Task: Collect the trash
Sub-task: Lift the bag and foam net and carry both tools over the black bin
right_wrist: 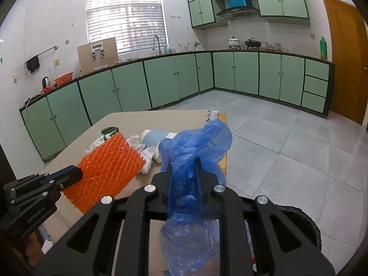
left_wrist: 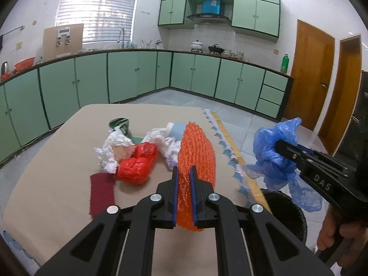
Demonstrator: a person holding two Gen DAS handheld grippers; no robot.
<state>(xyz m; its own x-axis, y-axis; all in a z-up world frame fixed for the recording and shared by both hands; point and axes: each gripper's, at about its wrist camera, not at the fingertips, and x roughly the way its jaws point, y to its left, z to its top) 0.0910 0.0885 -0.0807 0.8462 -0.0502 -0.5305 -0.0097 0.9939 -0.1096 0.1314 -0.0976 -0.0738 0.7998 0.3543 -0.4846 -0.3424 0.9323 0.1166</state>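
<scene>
Green kitchen cabinets ring the beige desk, whose near corners the fisheye frame cuts off. Left tool is clamped on an orange mesh sheet lifted over the desk. Right tool grips a crumpled blue plastic bag that hides its fingertips. Red bag and white wrappers lie on the desk; a black bin shows only partly.
</scene>
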